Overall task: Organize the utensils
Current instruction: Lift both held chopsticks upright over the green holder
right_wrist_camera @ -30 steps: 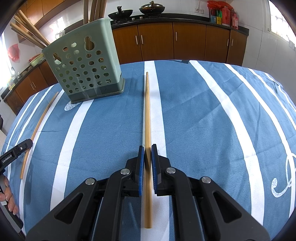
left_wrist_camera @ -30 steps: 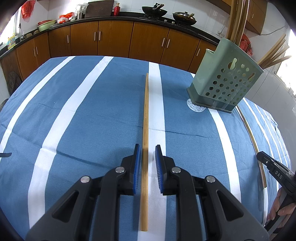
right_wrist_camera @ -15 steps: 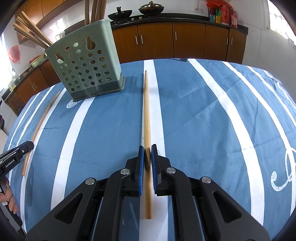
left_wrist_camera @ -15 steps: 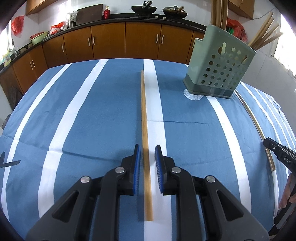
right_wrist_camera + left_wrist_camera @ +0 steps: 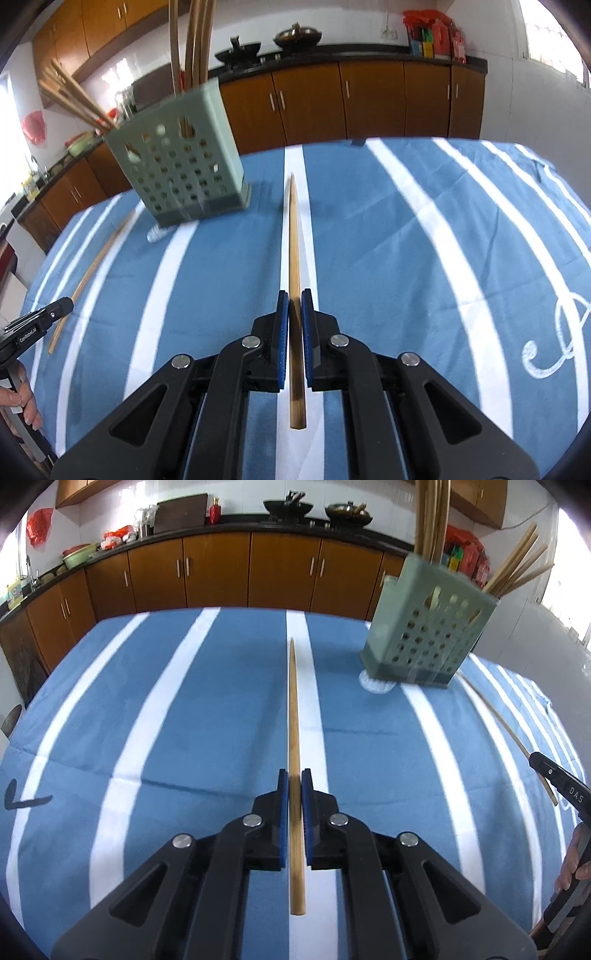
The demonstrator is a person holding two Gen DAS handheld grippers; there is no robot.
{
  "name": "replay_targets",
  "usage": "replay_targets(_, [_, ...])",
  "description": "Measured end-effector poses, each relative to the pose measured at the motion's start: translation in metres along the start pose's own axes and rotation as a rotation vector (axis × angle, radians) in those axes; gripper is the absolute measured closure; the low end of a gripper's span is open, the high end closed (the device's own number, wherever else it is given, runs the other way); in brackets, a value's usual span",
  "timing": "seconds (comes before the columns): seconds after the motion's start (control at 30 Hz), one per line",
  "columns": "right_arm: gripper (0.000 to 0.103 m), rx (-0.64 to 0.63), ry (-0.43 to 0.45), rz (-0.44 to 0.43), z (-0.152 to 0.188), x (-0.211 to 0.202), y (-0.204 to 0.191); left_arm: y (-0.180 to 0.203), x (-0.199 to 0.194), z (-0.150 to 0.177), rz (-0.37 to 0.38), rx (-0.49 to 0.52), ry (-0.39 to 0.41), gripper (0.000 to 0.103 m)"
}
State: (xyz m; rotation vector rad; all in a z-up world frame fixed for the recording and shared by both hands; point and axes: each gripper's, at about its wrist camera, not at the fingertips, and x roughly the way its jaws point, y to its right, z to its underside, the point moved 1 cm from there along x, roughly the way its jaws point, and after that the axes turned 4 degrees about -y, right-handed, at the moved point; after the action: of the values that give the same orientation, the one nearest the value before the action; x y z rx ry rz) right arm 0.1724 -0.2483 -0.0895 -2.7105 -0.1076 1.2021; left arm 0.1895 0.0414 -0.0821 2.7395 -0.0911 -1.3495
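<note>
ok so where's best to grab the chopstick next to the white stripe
Grip the thicker rear part, coming in from above behind the blunt end, with a pad on each side. The chopstick is thin and tapers to its far tip. The left hand-held gripper is shut on it there.

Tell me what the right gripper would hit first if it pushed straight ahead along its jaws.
Probably the striped tablecloth: the right gripper, shut on a chopstick, points downward. The green holder stands left of that line.

Brown wooden base cabinets [image 5: 218,572] under a dark countertop [image 5: 236,518], white tiled wall [image 5: 236,494]; two black woks [image 5: 236,50], bright daylit window [image 5: 546,33] at right
</note>
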Motion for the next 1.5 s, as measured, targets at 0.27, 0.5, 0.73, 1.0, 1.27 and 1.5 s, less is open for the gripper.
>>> replay_targets(0.27, [0.095,0.012,0.113,-0.01,-0.019,-0.029,0.0,0.002,-0.045,-0.025,0.017,-0.005,0.148,0.095])
replay_targets(0.5, [0.095,0.006,0.171,-0.021,-0.035,-0.045,-0.001,0.006,-0.075,-0.046,0.031,-0.003,0.249,0.095])
replay_targets(0.73, [0.095,-0.004,0.202,-0.031,-0.042,-0.052,-0.005,0.014,-0.085,-0.055,0.045,0.02,0.277,0.095])
replay_targets(1.0, [0.095,-0.028,0.311,-0.065,-0.068,-0.087,-0.01,0.022,-0.106,-0.067,0.097,0.065,0.318,0.095])
replay_targets(1.27, [0.095,-0.064,0.414,-0.138,-0.094,-0.124,-0.026,0.043,-0.136,-0.089,0.164,0.106,0.392,0.095])
replay_targets(1.5, [0.095,-0.108,0.541,-0.2,-0.123,-0.152,-0.053,0.067,-0.159,-0.123,0.207,0.119,0.491,0.095])
